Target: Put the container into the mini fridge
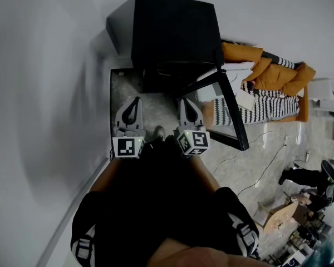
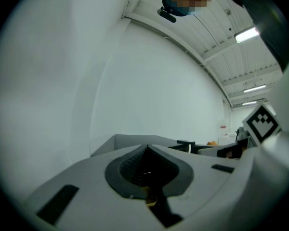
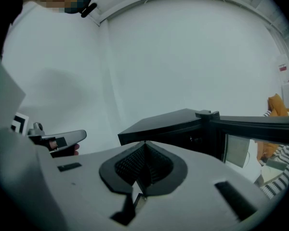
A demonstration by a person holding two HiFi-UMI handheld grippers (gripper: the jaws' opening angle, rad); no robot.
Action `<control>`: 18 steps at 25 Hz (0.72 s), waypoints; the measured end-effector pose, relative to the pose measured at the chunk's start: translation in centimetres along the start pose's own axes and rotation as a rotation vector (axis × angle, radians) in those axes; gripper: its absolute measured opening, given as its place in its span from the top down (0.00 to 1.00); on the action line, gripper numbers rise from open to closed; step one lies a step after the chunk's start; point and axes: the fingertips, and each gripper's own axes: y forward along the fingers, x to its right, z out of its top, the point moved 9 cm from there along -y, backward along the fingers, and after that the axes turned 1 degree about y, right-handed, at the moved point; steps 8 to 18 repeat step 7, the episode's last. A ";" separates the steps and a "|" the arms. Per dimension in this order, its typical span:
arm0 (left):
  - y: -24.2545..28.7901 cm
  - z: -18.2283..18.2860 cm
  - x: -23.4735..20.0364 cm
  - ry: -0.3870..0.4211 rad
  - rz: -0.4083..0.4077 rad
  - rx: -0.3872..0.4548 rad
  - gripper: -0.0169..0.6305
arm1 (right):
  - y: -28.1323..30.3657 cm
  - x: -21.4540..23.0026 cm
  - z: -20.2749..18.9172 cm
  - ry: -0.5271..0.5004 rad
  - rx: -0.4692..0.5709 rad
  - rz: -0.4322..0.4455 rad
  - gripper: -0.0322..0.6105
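Note:
The black mini fridge (image 1: 172, 32) stands on the floor against the white wall, with its door (image 1: 229, 107) swung open to the right. My left gripper (image 1: 134, 100) and right gripper (image 1: 185, 102) hang side by side just in front of the fridge opening, both pointing at it. Both are shut, with nothing between the jaws. In the left gripper view the jaw tips (image 2: 147, 147) meet, and the fridge top (image 2: 135, 141) lies behind them. In the right gripper view the closed tips (image 3: 144, 143) point at the fridge (image 3: 168, 121) and its open door (image 3: 255, 124). No container shows in any view.
A white wall (image 1: 44, 93) runs along the left. To the right of the door lie orange cushions (image 1: 273, 71) and a striped blanket (image 1: 256, 107). Cables (image 1: 267, 166) trail over the floor, and cardboard boxes (image 1: 281, 218) stand at the lower right.

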 end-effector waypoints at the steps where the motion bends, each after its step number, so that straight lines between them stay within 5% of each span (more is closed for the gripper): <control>1: 0.0 0.0 0.0 0.000 0.000 -0.002 0.97 | 0.0 0.0 0.0 -0.002 0.000 0.000 0.95; 18: -0.1 -0.2 0.2 -0.012 0.003 -0.001 0.97 | 0.0 0.3 -0.2 -0.009 -0.001 0.001 0.95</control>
